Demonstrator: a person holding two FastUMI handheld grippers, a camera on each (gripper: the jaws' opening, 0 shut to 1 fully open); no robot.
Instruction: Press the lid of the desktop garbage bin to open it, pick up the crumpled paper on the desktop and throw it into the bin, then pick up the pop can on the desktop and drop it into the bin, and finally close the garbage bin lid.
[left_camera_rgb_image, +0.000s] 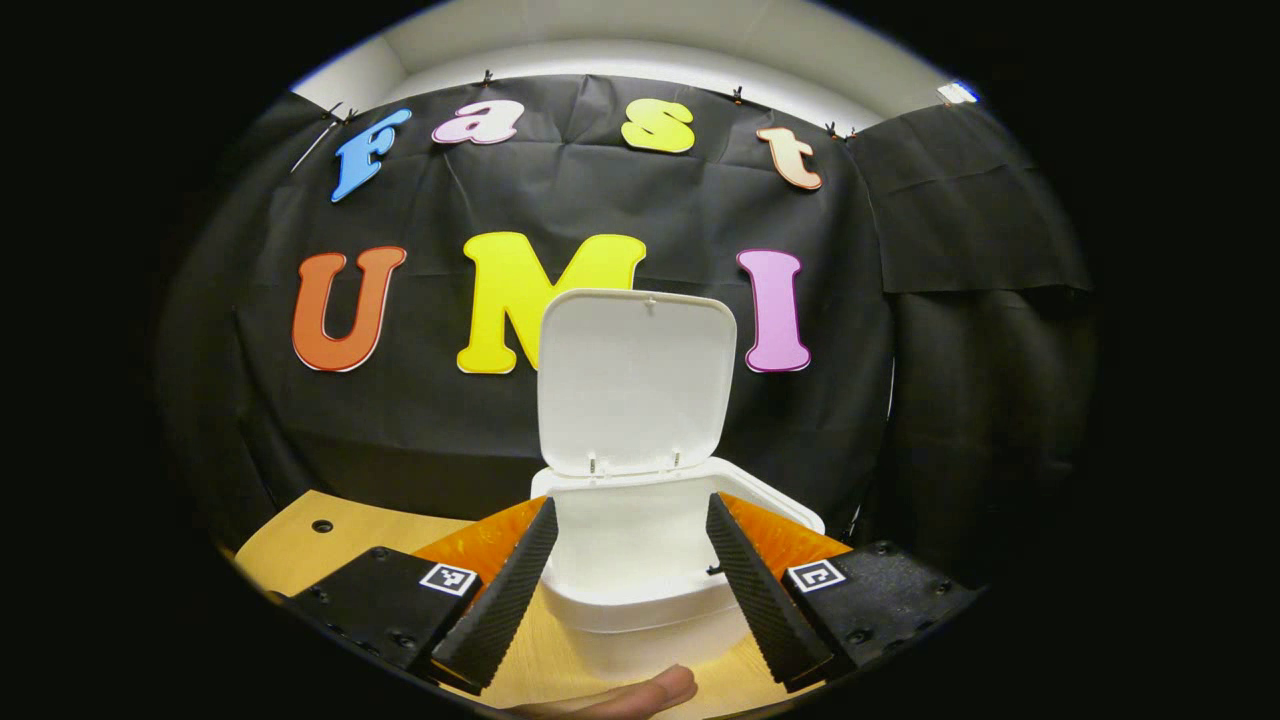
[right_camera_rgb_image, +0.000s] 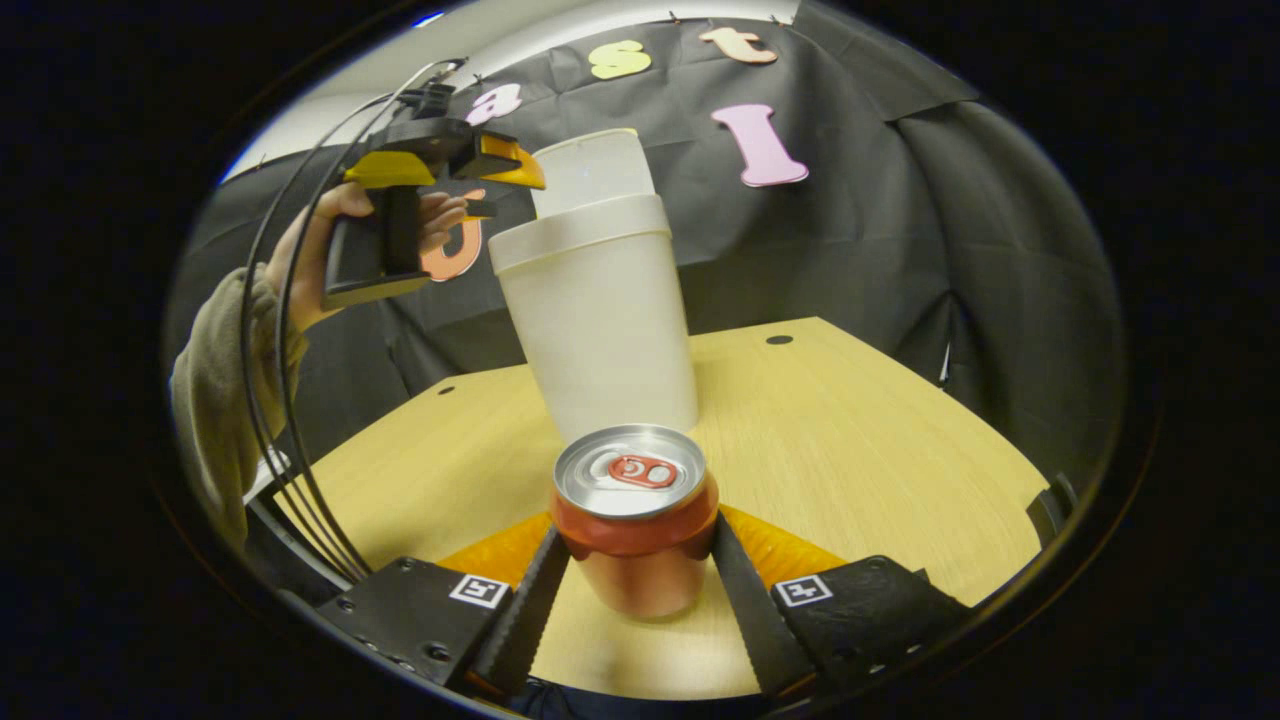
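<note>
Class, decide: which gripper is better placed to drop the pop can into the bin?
Right. The right gripper already brackets the pop can; the left gripper hangs open by the open bin.

The bin mouth stands unobstructed, lid upright at the rear. The left gripper hovers beside the bin's rim. Bare counter flanks the pop can.

Desktop garbage bin, white, lid raised upright: one. Pop can, red with silver top, standing upright: one. Wooden desktop: one, with three small round holes visible in the right gripper view.
</note>
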